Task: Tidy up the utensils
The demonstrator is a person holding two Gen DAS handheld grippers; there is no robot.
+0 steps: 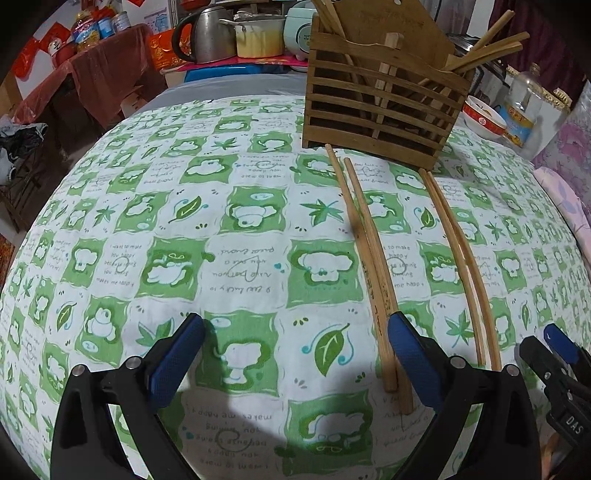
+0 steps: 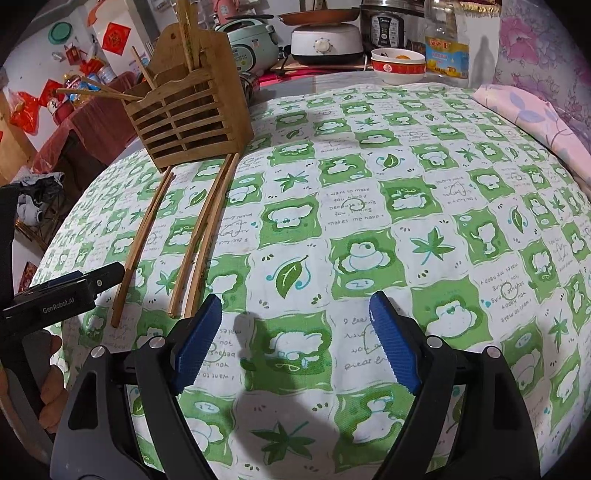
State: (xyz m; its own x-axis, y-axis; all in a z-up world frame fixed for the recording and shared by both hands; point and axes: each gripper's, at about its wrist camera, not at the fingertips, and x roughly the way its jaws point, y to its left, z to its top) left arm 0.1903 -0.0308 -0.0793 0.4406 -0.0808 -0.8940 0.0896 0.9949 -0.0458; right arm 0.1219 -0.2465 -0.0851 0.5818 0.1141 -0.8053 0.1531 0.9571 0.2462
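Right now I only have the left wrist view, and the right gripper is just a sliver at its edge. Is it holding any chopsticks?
Observer: No. The right gripper is open over bare tablecloth and holds nothing. The nearest pair of chopsticks lies just outside it on the left.
Operator: Is the bowl at the far edge empty?
Observer: No, something orange sits inside the bowl.
Operator: What stands behind that bowl?
Observer: A white appliance with a dial on its front, and a pan resting on top.
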